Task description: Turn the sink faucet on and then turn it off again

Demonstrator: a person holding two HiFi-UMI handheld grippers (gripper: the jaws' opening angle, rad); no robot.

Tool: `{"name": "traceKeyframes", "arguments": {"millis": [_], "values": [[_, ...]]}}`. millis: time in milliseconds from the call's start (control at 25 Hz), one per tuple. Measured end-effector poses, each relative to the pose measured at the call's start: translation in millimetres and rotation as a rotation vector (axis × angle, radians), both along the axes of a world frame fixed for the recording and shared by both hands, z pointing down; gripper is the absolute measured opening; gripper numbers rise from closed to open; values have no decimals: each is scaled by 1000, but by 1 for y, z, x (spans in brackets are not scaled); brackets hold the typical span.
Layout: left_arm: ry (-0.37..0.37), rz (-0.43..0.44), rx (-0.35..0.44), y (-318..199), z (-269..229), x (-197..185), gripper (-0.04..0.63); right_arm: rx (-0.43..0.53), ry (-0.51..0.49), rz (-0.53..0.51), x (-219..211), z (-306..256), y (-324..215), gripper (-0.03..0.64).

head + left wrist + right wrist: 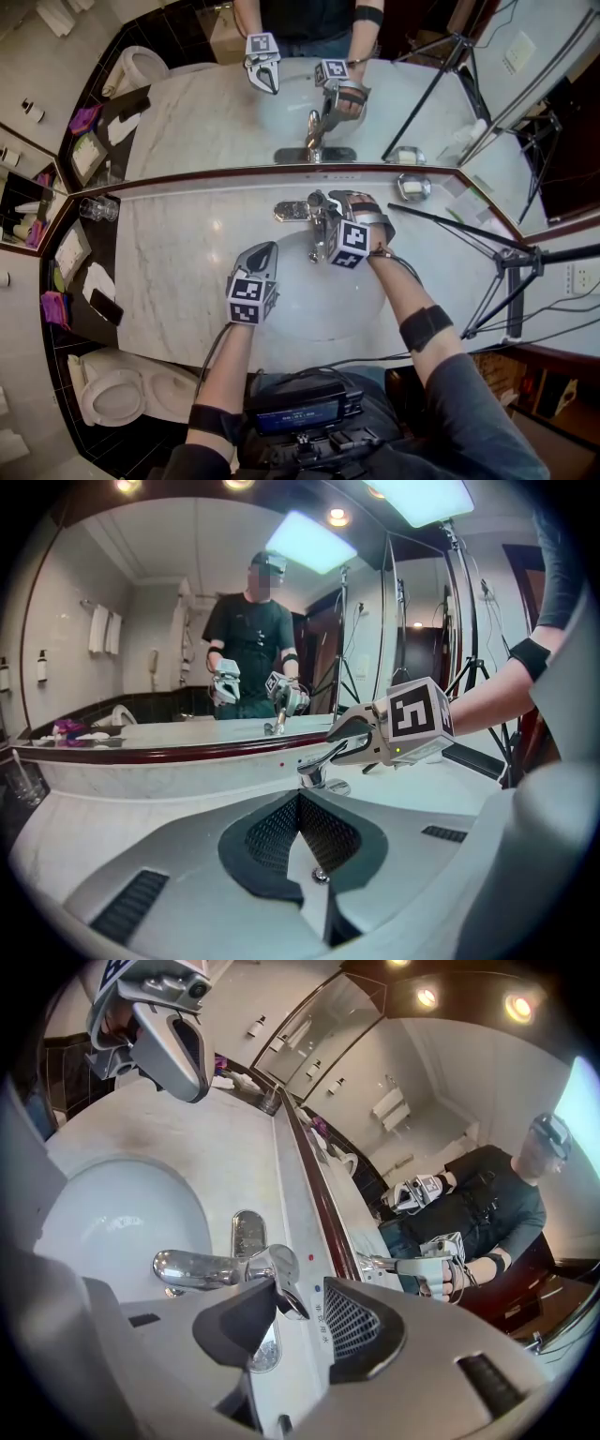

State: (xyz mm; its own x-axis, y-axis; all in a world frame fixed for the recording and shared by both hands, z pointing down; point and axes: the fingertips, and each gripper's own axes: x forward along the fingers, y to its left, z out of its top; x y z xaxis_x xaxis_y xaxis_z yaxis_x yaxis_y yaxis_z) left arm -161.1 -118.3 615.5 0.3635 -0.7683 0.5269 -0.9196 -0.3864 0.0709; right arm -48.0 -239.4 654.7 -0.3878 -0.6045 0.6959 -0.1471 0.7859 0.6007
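Observation:
The chrome faucet stands at the back of the white basin, its spout reaching over the bowl; no water stream shows. My right gripper is at the faucet and open. The lever handle lies between its two pads; the left pad is against it, and bare counter shows before the right pad. My left gripper hovers shut and empty over the basin's left rim. In the left gripper view its closed tips point at the faucet, with the right gripper beside the handle.
A mirror runs behind the marble counter. A drinking glass stands far left and a soap dish right of the faucet. Black tripod legs cross the right side. A toilet sits below left.

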Motion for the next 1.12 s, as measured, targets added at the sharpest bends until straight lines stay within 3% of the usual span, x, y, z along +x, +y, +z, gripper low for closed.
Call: {"name": "traceKeyframes", "arguments": {"millis": [520, 720, 880, 1120], "values": [[13, -21, 27, 0, -14, -3, 3, -16, 92, -1, 13, -1, 16, 184], [16, -23, 34, 1, -23, -5, 3, -24, 24, 36, 23, -22, 29, 180], [28, -25, 47, 2, -32, -4, 3, -7, -85, 94, 30, -44, 39, 62], [44, -25, 59, 3, -37, -2, 3, -28, -214, 187, 46, -59, 59, 21]]}}
